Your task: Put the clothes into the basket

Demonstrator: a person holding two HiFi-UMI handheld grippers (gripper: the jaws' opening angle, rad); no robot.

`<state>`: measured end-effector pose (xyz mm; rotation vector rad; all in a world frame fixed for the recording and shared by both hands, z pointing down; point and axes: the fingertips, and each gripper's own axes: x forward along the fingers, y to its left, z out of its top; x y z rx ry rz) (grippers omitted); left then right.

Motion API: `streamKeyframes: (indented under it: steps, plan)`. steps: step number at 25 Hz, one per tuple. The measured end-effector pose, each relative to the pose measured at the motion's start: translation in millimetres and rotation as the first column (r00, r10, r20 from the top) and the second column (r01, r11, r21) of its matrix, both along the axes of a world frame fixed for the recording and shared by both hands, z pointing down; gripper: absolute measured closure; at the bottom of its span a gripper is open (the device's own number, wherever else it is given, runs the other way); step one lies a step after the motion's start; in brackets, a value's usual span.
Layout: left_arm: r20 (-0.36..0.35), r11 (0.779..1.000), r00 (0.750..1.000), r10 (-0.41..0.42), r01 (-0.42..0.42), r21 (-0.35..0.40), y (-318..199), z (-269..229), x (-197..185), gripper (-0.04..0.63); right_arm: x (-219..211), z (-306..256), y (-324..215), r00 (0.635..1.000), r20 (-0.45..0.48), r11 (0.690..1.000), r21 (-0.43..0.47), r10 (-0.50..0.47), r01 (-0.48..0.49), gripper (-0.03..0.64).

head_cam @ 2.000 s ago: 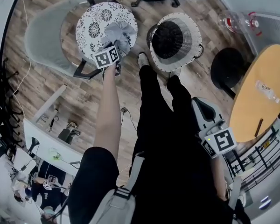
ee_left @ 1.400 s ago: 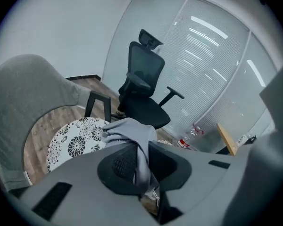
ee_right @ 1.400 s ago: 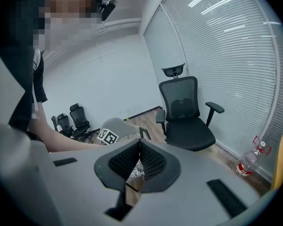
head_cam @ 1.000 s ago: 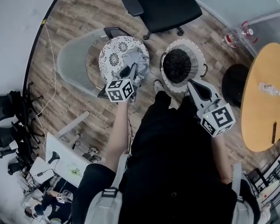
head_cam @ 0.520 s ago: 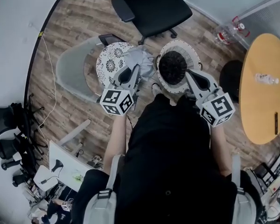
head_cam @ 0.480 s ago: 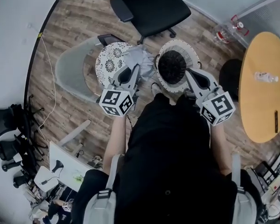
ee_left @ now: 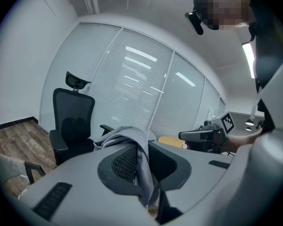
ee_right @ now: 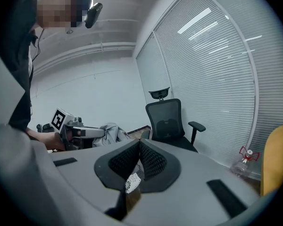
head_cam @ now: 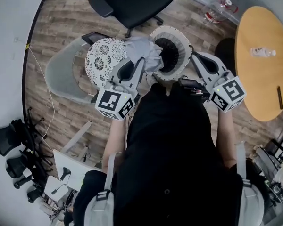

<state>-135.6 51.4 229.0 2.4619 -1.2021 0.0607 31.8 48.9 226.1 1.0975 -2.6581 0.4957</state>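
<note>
A grey garment [head_cam: 144, 50] hangs from my left gripper [head_cam: 141, 62], which is shut on it. The cloth is bunched over the left rim of the white basket [head_cam: 169, 30] with its dark inside, on the wooden floor. In the left gripper view the grey fabric [ee_left: 140, 161] runs down between the two jaws, pinched there. My right gripper [head_cam: 194, 56] is held at the basket's right side, jaws shut together on nothing [ee_right: 139, 142]. From the right gripper view I see the left gripper [ee_right: 80, 132] and the garment [ee_right: 114, 133] hanging in the air.
A round patterned seat [head_cam: 103, 55] stands left of the basket, now bare. A black office chair [head_cam: 132, 1] is behind both. A yellow round table [head_cam: 266, 55] with a bottle [head_cam: 262, 52] is at the right, and a clear water jug [head_cam: 216, 8] stands by the wall.
My left gripper has lifted the grey garment off the patterned seat and carried it right to the basket's rim. My right gripper has come forward beside the basket.
</note>
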Motion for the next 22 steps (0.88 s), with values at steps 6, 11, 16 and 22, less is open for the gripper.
streamKeyframes:
  steps: [6,11,16,22]
  plan:
    - [-0.030,0.997,0.997,0.074,-0.075,-0.034,1,8,45,0.535,33,3,0,0.999,-0.006,0.999,0.009,0.048,-0.048,0.600]
    - [-0.047,0.996,0.997,0.068,-0.071,-0.054,-5,9,83,0.535,65,3,-1,0.999,0.033,1.000,-0.013,0.026,-0.025,0.600]
    - [-0.075,0.995,0.997,0.021,-0.027,-0.091,-18,25,118,0.535,98,12,-12,0.999,0.037,0.998,-0.059,-0.001,0.003,0.600]
    - [-0.053,0.984,0.997,-0.054,0.044,-0.170,-33,64,153,0.535,123,32,-31,0.998,0.032,0.992,-0.105,-0.059,0.062,0.600]
